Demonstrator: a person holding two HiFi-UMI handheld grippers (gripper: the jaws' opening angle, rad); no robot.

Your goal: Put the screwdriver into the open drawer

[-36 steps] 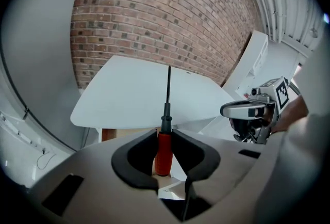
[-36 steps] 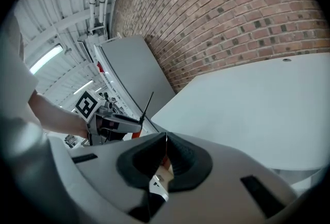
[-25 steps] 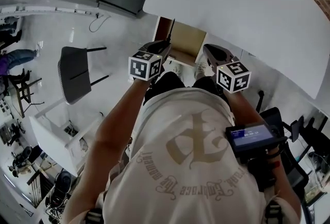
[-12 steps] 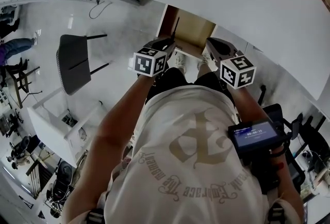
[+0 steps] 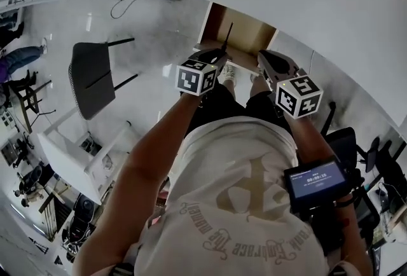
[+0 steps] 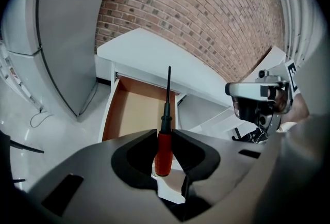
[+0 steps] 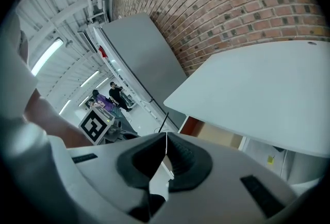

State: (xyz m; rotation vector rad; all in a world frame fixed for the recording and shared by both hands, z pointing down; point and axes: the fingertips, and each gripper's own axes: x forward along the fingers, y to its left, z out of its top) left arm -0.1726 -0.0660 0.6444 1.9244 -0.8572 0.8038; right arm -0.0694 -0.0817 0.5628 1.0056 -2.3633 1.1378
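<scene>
red-handled screwdriver (image 6: 163, 153) is clamped btwn the pads of the left gripper (image 6: 165, 135), its thin black shaft pointing up and fwd at the open drawer (image 6: 131, 114); the tool is in the air, not yet in the drawer. the drawer, wood-brown inside, sticks out from under a white table top (image 6: 154, 55) in front of a brick wall (image 6: 206, 11). right gripper (image 7: 166, 138) is near the left one on the drawer's other side, jaws pressed together w/ nothing btwn them.
</scene>
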